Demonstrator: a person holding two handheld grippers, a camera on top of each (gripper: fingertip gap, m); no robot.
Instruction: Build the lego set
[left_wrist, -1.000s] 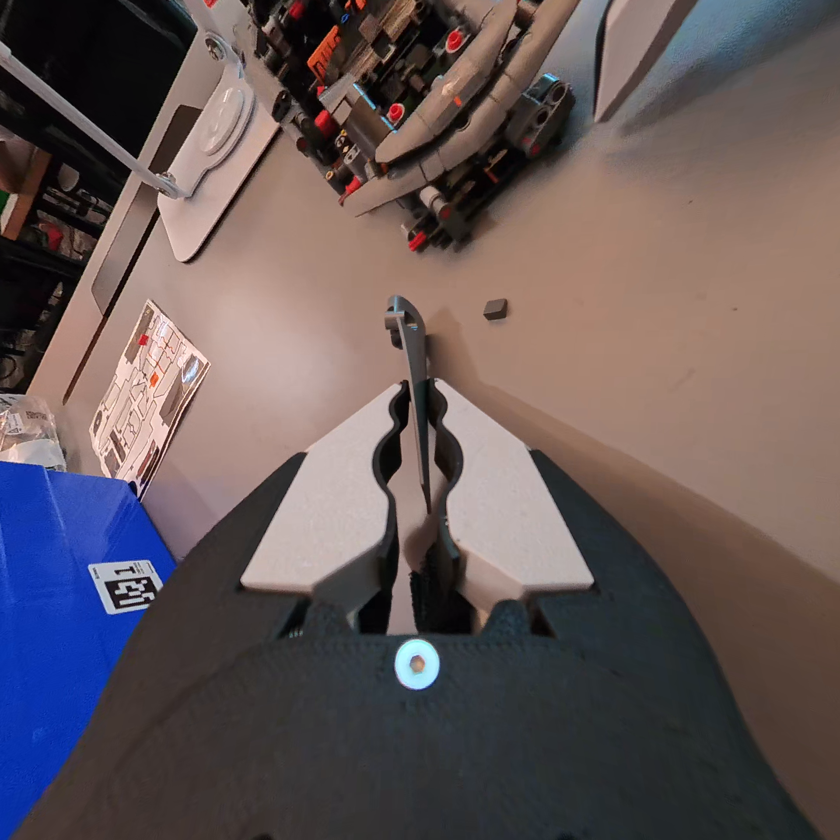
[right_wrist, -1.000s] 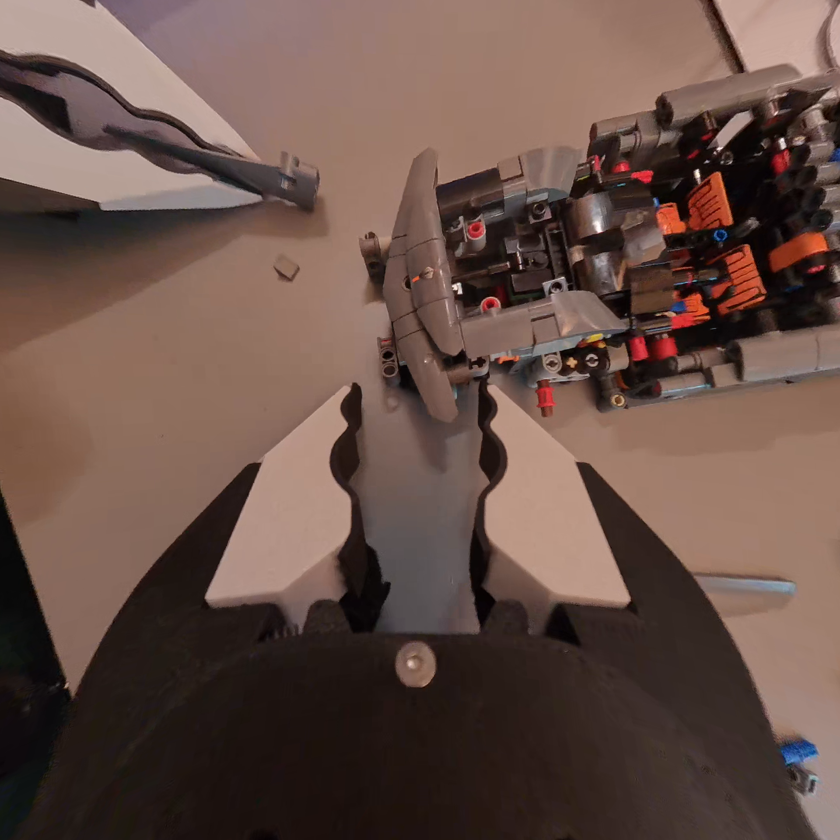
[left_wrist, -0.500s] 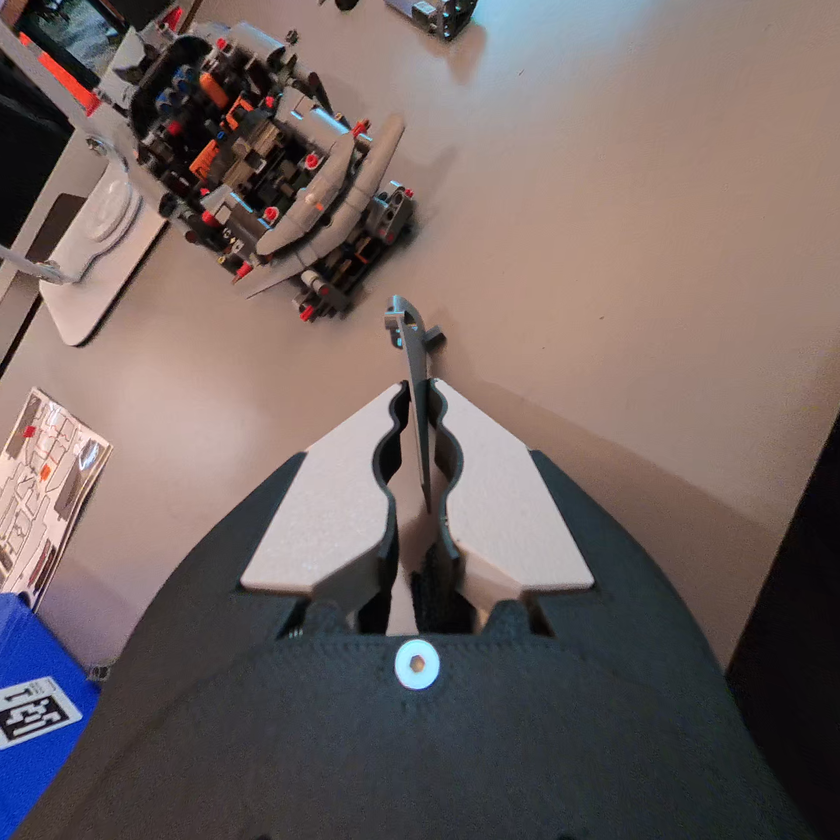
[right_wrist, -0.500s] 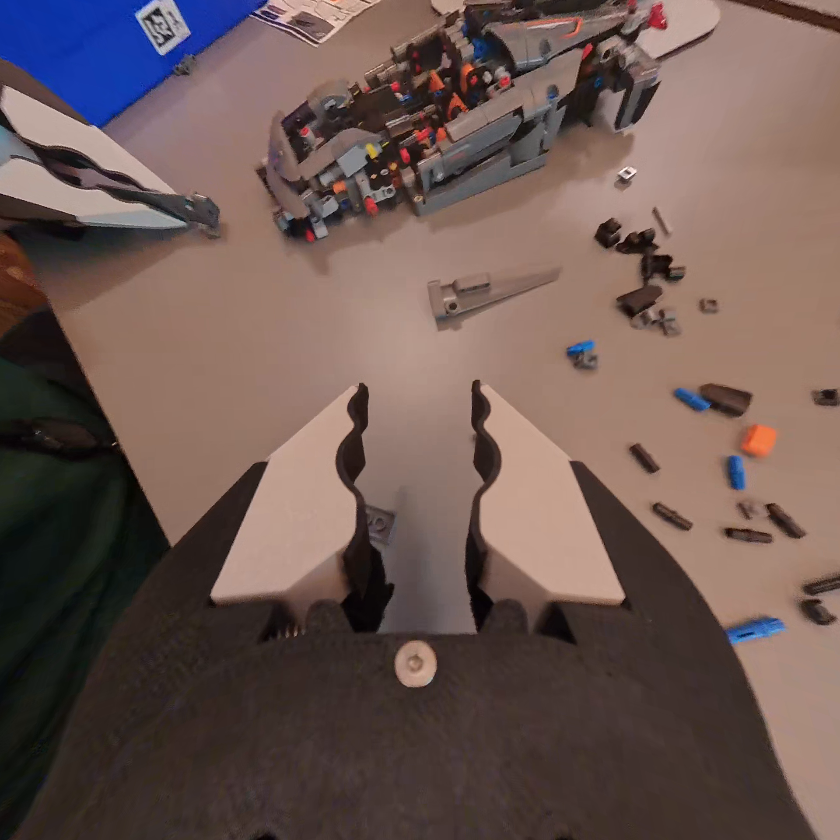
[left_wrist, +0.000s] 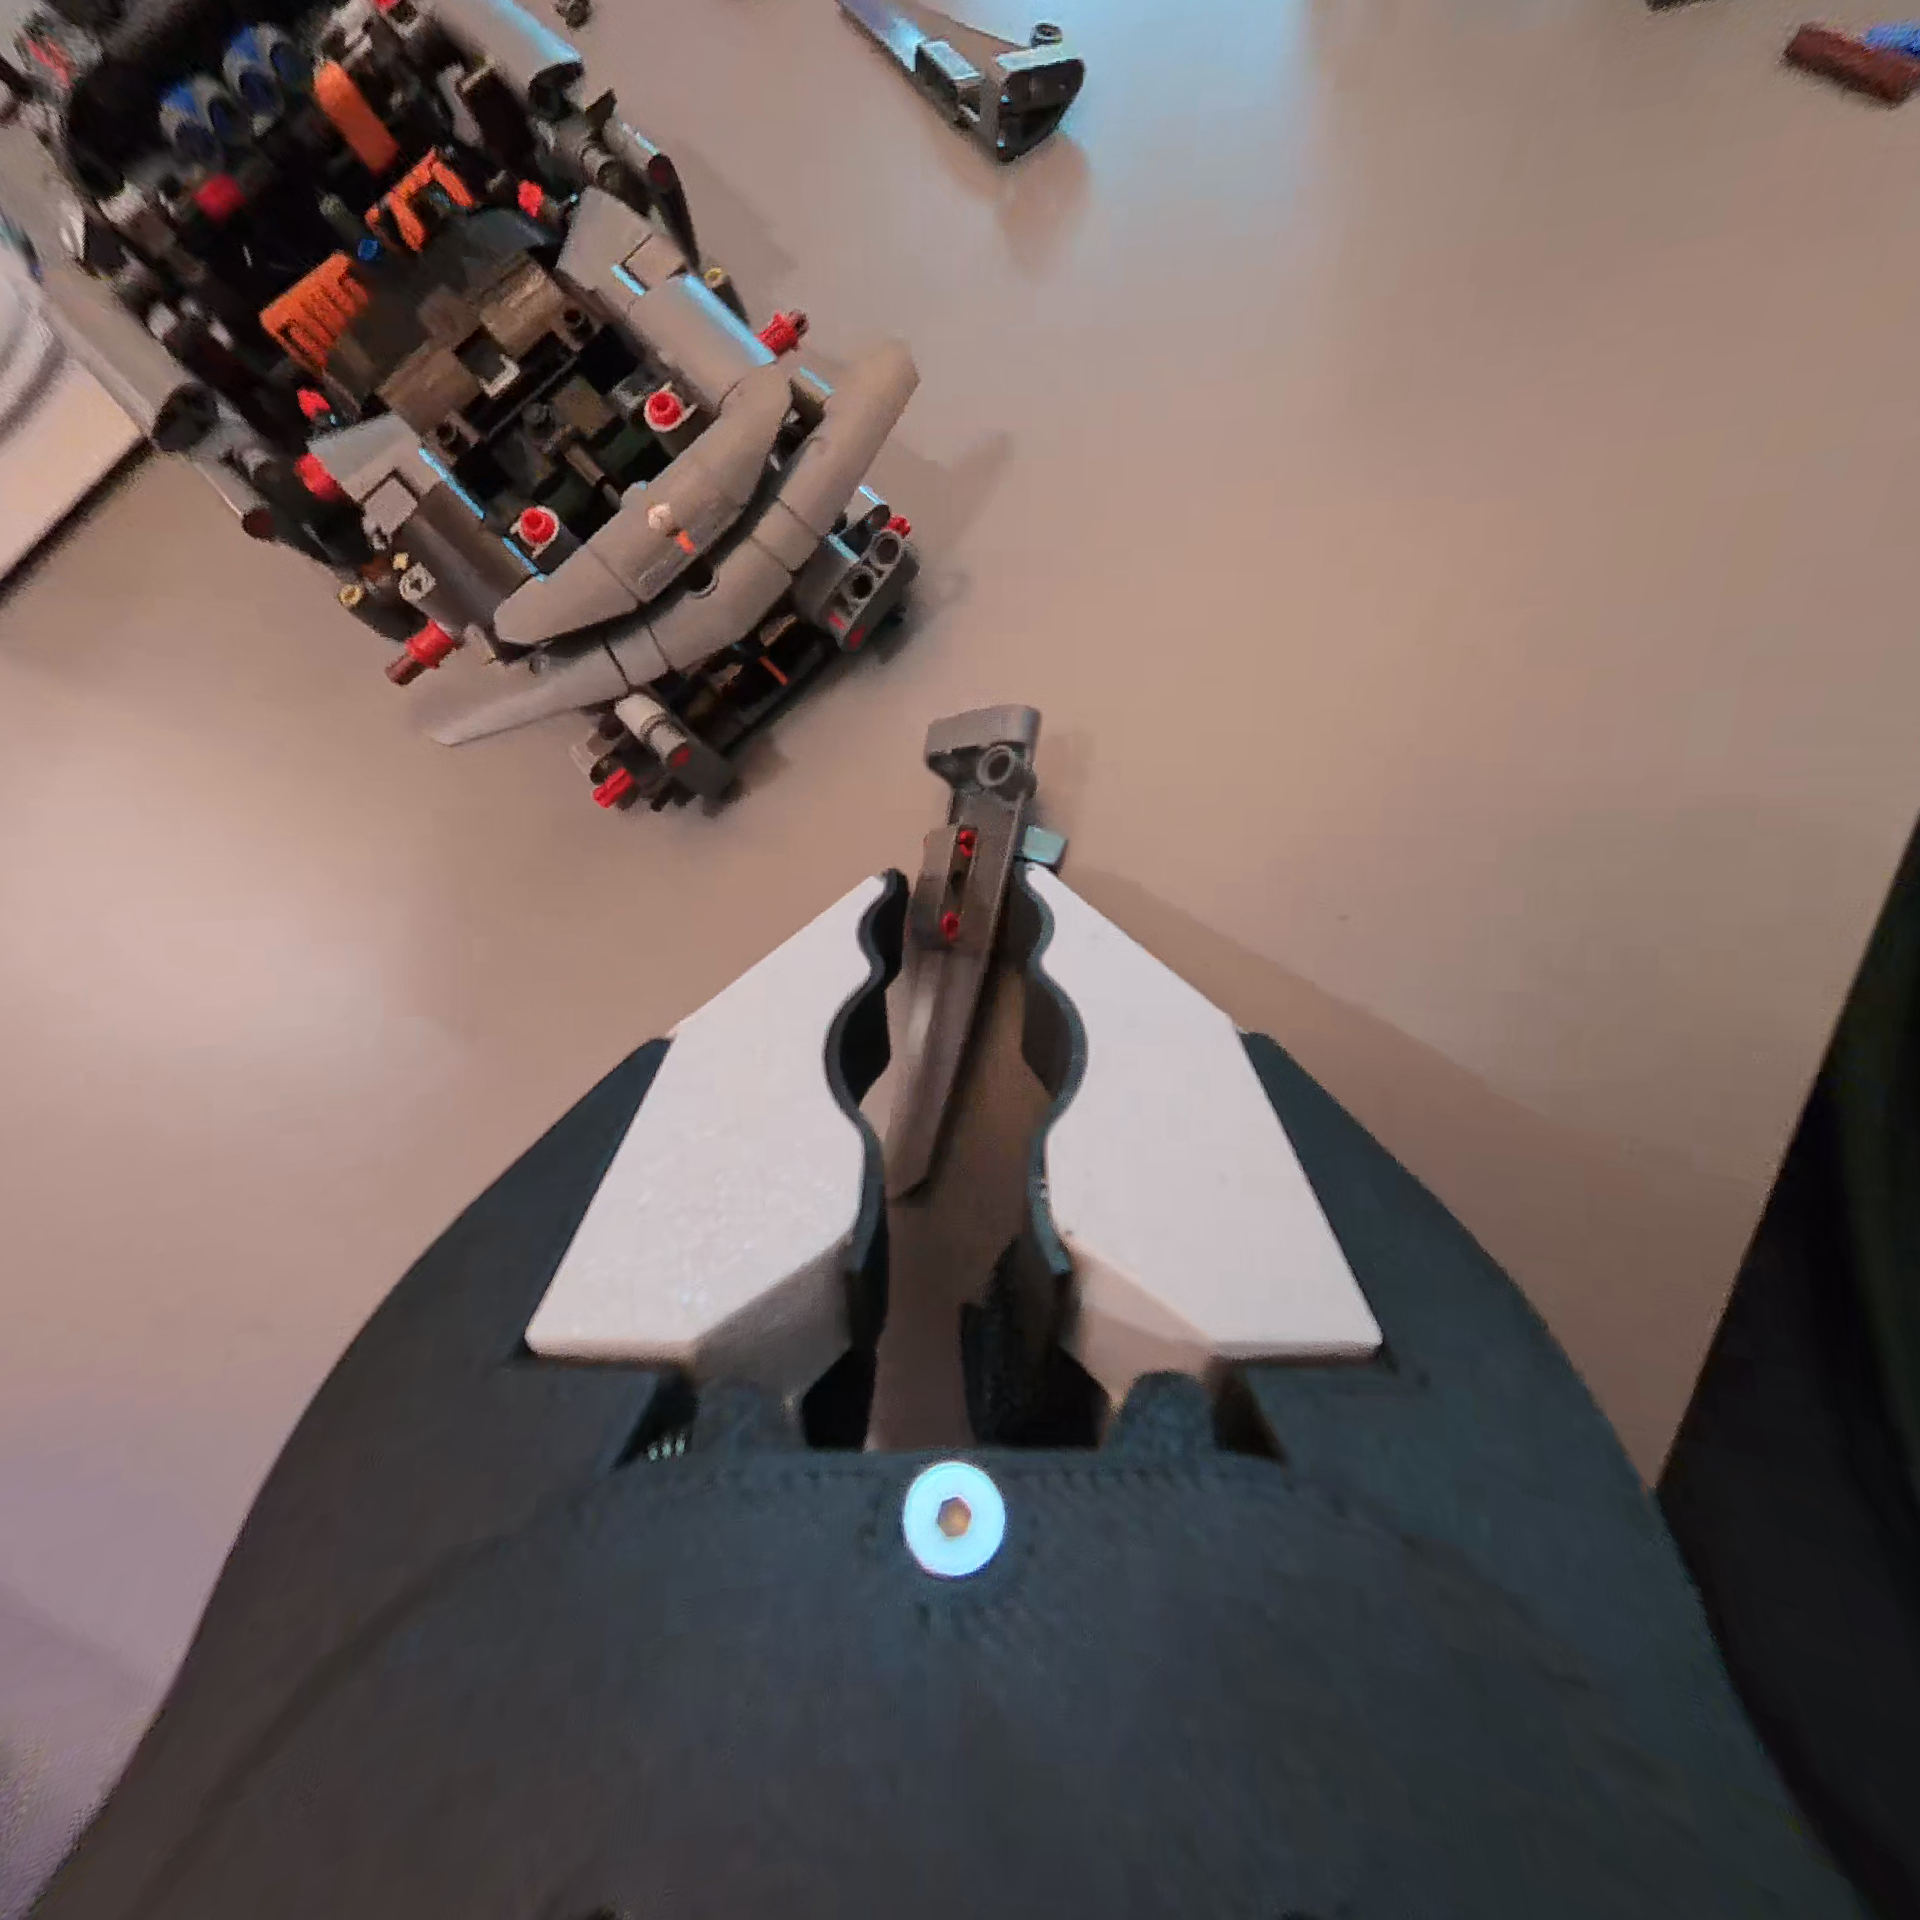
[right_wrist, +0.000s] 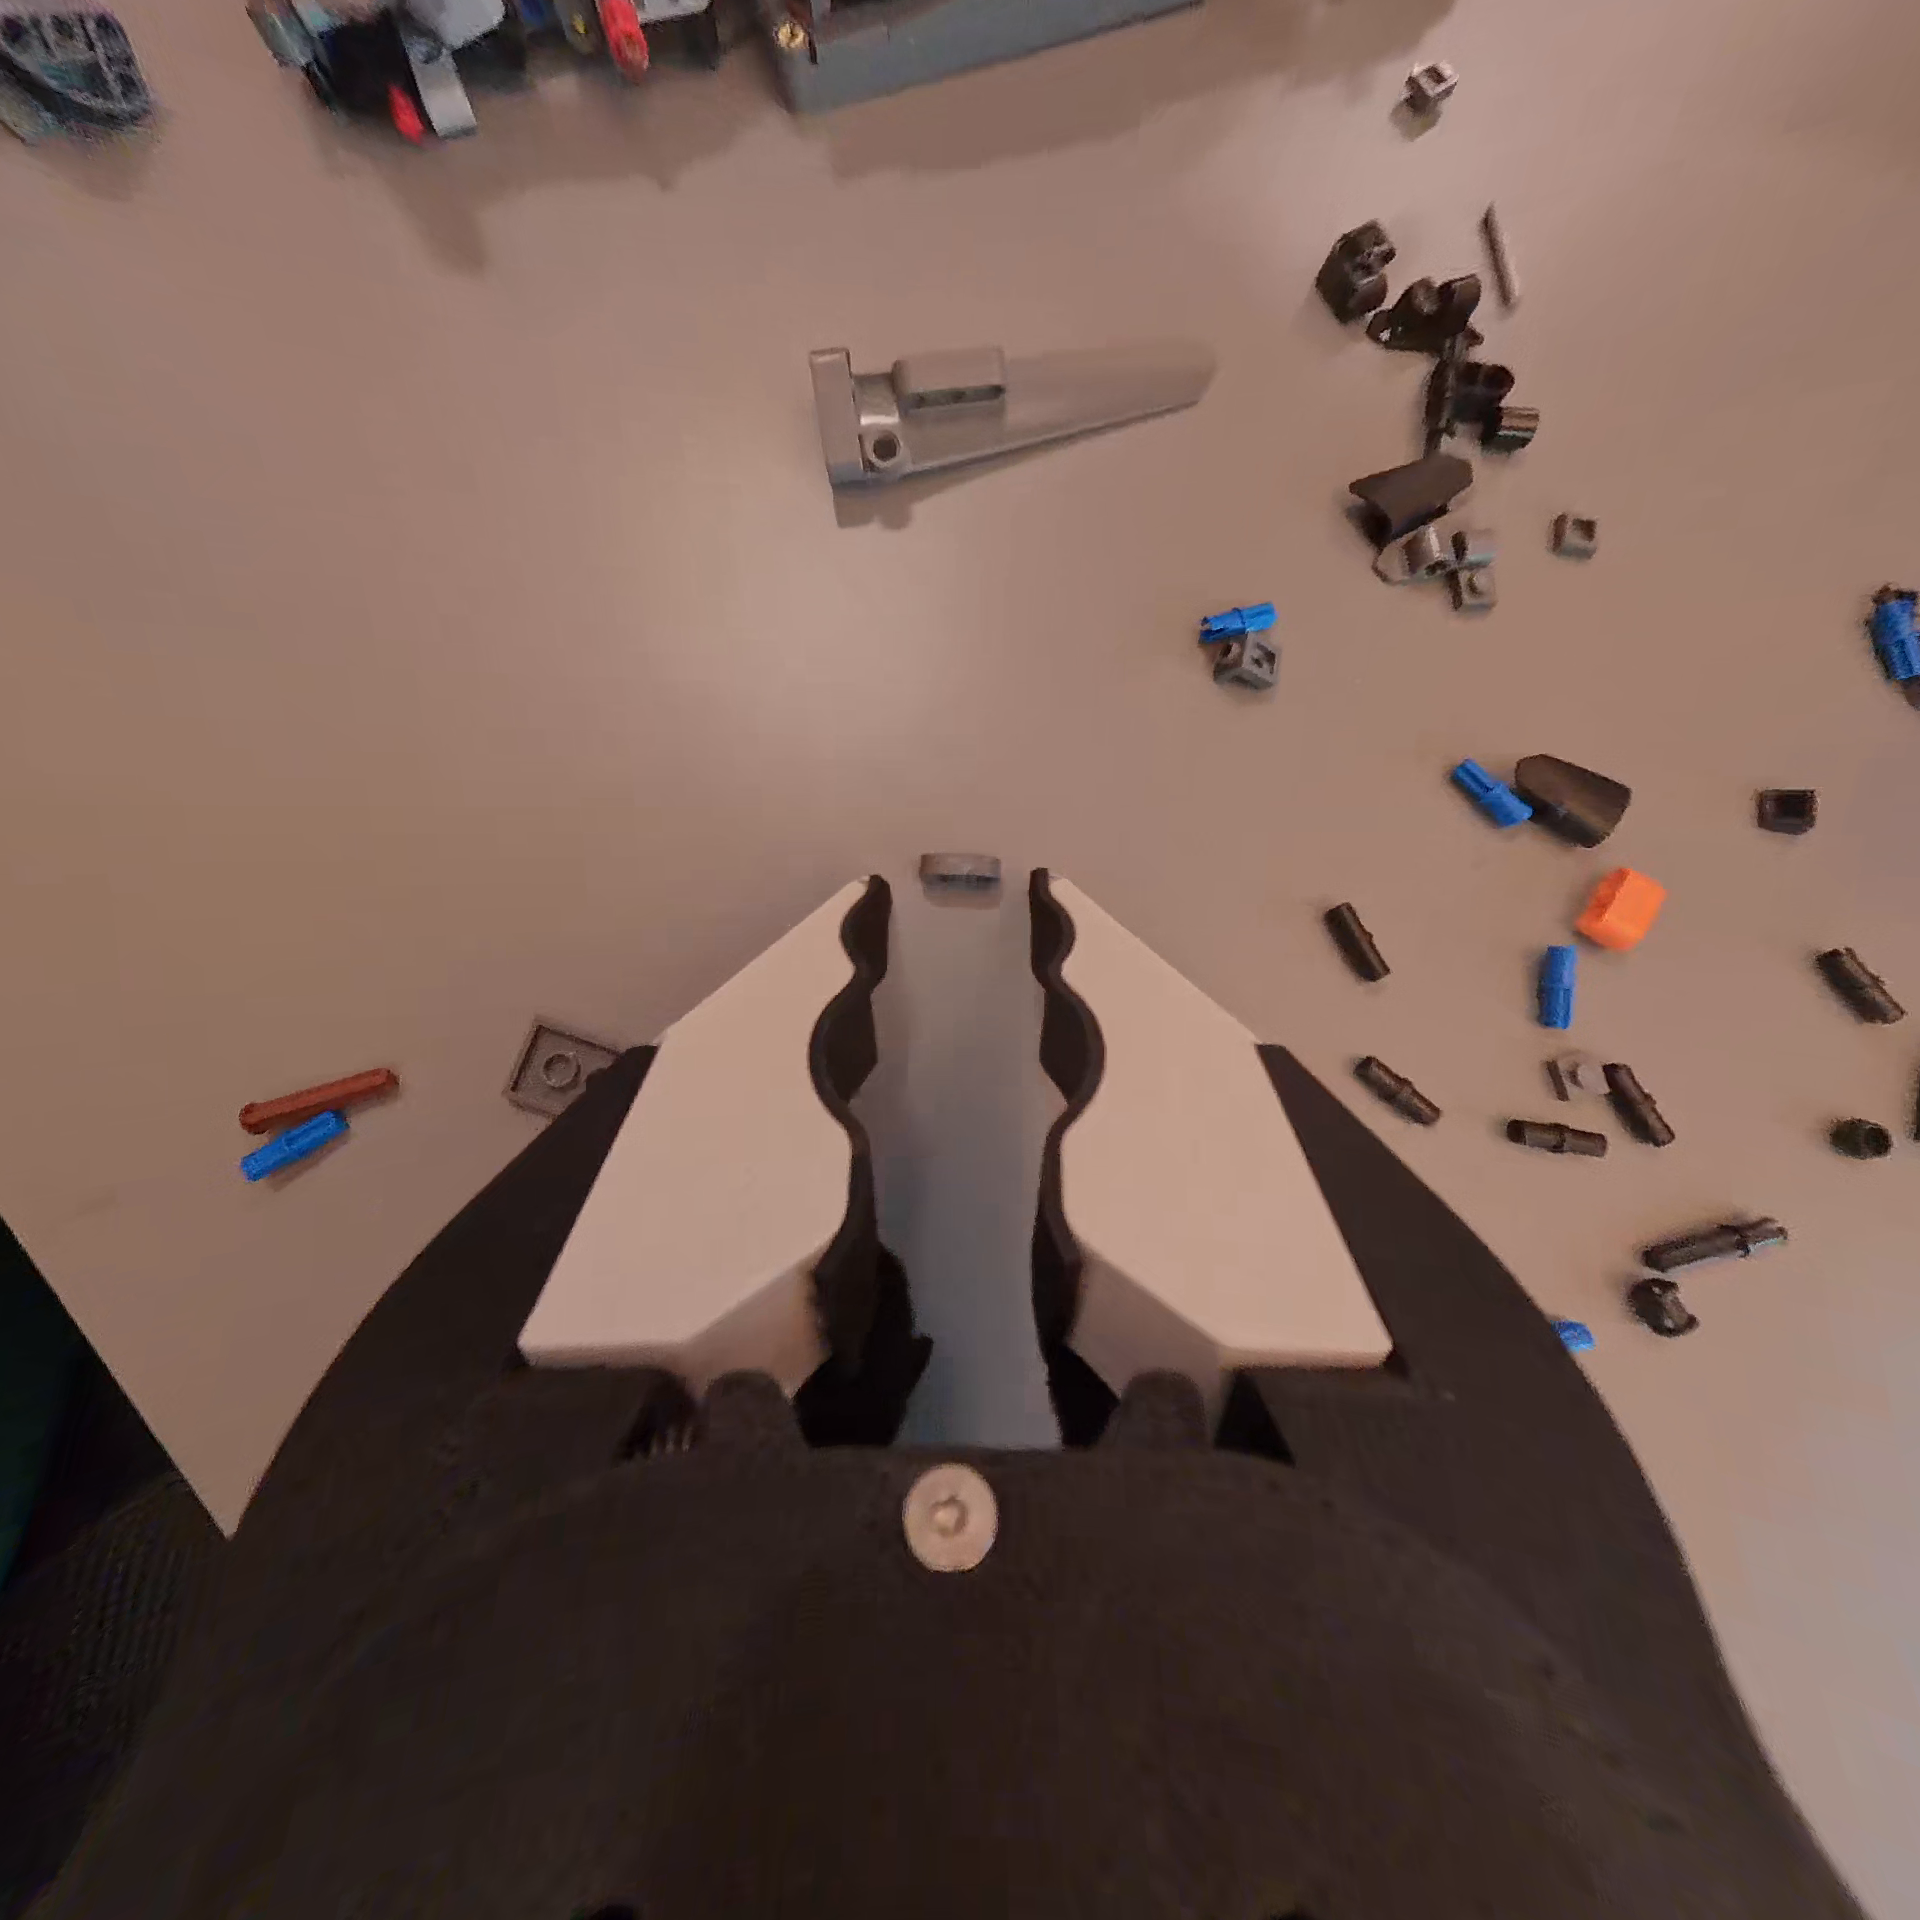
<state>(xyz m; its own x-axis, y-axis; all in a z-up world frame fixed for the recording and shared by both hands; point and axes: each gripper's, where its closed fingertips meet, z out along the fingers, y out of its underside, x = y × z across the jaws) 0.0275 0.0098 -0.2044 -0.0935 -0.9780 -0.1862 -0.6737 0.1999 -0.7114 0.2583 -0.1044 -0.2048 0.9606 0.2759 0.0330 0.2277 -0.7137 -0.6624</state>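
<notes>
My left gripper (left_wrist: 961, 883) is shut on a grey wedge-shaped panel piece (left_wrist: 961, 935) with red pins; its holed end sticks out past the fingertips. It is held above the table, to the near right of the partly built grey, black and orange model (left_wrist: 499, 416). My right gripper (right_wrist: 958, 883) is open and empty, low over the table. A small grey piece (right_wrist: 958, 869) lies just ahead of its fingertips. A second grey wedge panel (right_wrist: 977, 416) lies flat farther ahead; it also shows in the left wrist view (left_wrist: 987, 83).
Several loose black, blue and grey pins and connectors (right_wrist: 1455, 416) and an orange piece (right_wrist: 1619, 907) lie to the right. A dark grey plate (right_wrist: 556, 1070), a brown axle (right_wrist: 317, 1099) and a blue pin (right_wrist: 291, 1145) lie left. The table edge (right_wrist: 125, 1382) runs at lower left. Left tips to right tips: about 25 centimeters. The dark grey plate (right_wrist: 556, 1070) is closer to my right gripper, around 7 centimeters from its tips; the left tips are 25 centimeters off.
My right gripper left the model's front, swung over to the loose parts and dropped low behind the small grey piece. The wedge panel turned in my left gripper, whose fingers stand wider.
</notes>
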